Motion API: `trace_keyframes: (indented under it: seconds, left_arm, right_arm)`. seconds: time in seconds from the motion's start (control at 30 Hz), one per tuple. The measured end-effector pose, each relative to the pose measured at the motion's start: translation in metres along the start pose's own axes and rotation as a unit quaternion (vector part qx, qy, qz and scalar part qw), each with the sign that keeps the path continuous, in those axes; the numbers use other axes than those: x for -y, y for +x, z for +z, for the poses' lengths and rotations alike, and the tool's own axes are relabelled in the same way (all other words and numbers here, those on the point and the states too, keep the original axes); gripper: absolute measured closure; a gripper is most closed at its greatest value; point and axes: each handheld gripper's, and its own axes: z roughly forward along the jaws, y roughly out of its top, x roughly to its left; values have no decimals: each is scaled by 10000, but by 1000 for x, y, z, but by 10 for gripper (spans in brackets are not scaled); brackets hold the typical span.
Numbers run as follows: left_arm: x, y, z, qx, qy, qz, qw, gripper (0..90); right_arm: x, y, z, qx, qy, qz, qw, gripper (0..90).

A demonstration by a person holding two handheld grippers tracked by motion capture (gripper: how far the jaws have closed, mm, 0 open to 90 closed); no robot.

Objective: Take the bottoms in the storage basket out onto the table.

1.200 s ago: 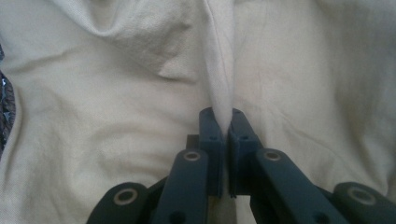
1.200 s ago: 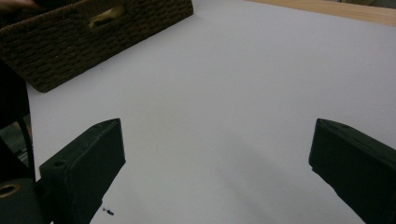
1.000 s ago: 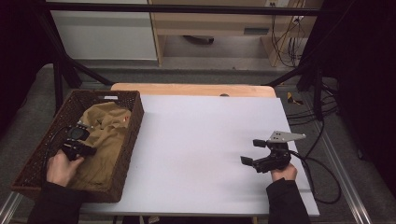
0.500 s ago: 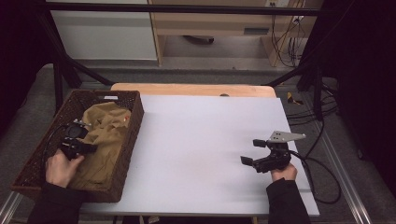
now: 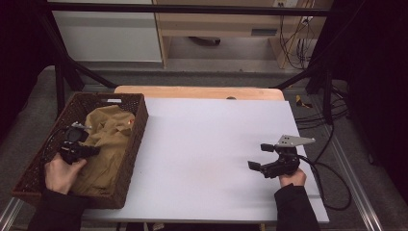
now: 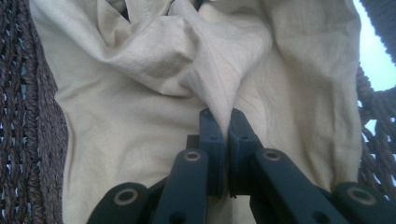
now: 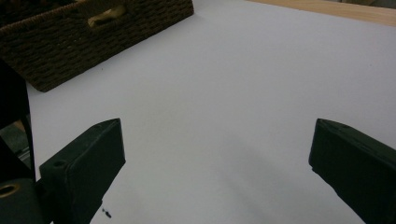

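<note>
A tan cloth (image 5: 108, 139) lies crumpled in a dark wicker basket (image 5: 137, 127) at the table's left. My left gripper (image 5: 91, 150) is inside the basket, shut on a pinched fold of that cloth (image 6: 219, 93); the fold rises from between its jaws (image 6: 223, 126). At the table's right side my right gripper (image 5: 260, 156) hovers low over the white tabletop (image 5: 207, 144), jaws wide apart with nothing between them (image 7: 215, 154).
The basket (image 7: 93, 42) stands at the far left in the right gripper view. A wooden board (image 5: 197, 91) borders the table's far edge. Black cables (image 5: 332, 168) trail off the right side. Dark frame posts (image 5: 60, 82) rise behind the basket.
My left gripper has shifted slightly toward the near end of the basket, drawing up the pinched cloth. The right gripper has kept still.
</note>
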Motion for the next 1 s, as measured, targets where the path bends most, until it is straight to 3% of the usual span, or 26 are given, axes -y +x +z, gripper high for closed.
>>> trace_keyframes:
  seconds: [0.57,1.0]
  left_arm:
    - [-2,-3,-10,5,-69,39,10000,863]
    - [-3,-6,-26,-29,-304,87,9995,865]
  right_arm:
    - [0,0,0,0,-2,2,10000,42]
    - [0,0,0,-6,12,12,10000,42]
